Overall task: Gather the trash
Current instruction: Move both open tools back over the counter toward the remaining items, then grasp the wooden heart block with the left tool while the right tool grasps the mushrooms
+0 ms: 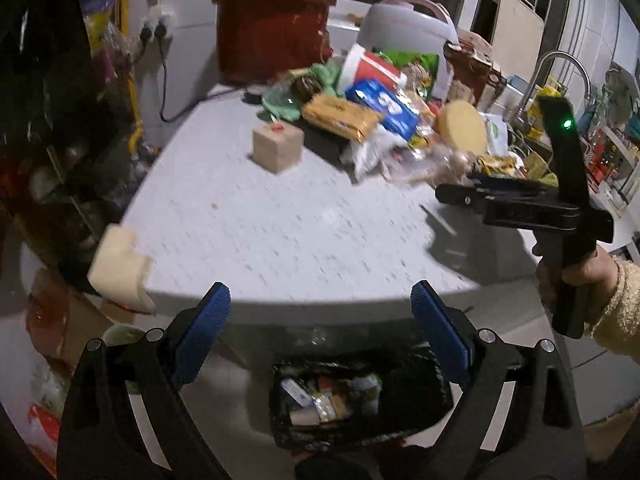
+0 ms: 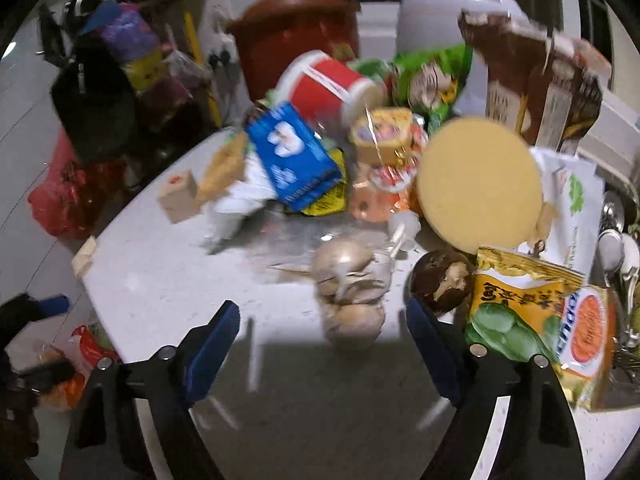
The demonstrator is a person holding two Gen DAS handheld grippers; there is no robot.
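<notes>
My left gripper [image 1: 320,312] is open and empty, held off the counter's near edge above a black-lined trash bin [image 1: 360,400] that holds several wrappers. A heap of trash lies at the far side of the white counter [image 1: 280,220]: a blue packet [image 1: 380,106], a yellow packet [image 1: 340,114], a red and white cup [image 1: 370,68] and a small beige box [image 1: 277,147]. My right gripper [image 2: 322,322] is open and empty above the counter, with a clear bag of garlic [image 2: 352,292] between its fingertips. It also shows in the left wrist view [image 1: 452,194].
A brown clay pot [image 1: 272,24] and a white rice cooker [image 1: 408,28] stand at the back. A round yellow sponge [image 2: 480,184], a mushroom [image 2: 440,280] and snack bags [image 2: 520,312] lie on the right. A sink with a faucet [image 1: 556,76] is far right. Bags [image 2: 68,196] hang on the left.
</notes>
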